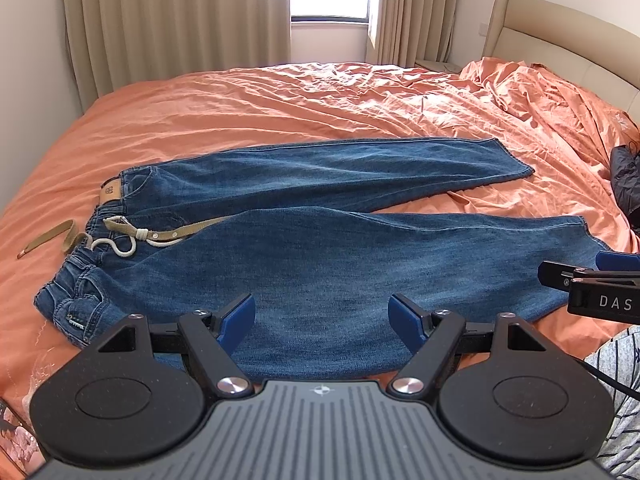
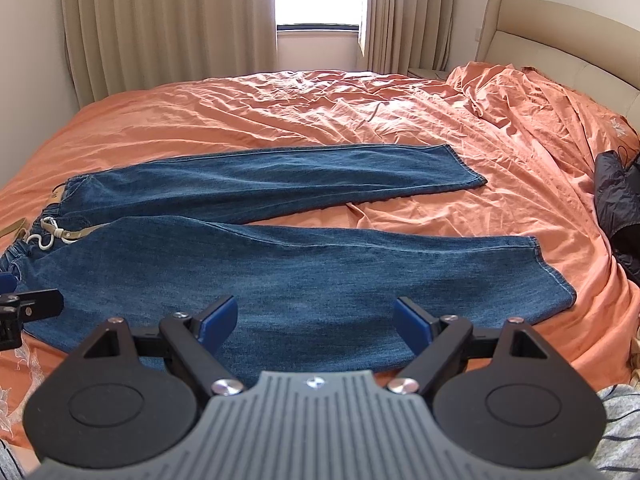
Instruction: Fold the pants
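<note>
Orange-sheeted bed point(image 1: 280, 96) carries blue denim jeans point(image 1: 320, 272) lying flat, legs spread apart, unfolded. Left gripper point(image 1: 322, 316) and right gripper point(image 2: 316, 320) hover near the bed's front edge, jaws apart, empty; every fold remains.

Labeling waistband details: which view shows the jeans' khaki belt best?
Left wrist view: the khaki belt shows whole, threaded past the white drawstring, its loose end trailing onto the orange sheet. Right wrist view catches only a short stretch of the belt at the left edge.
</note>
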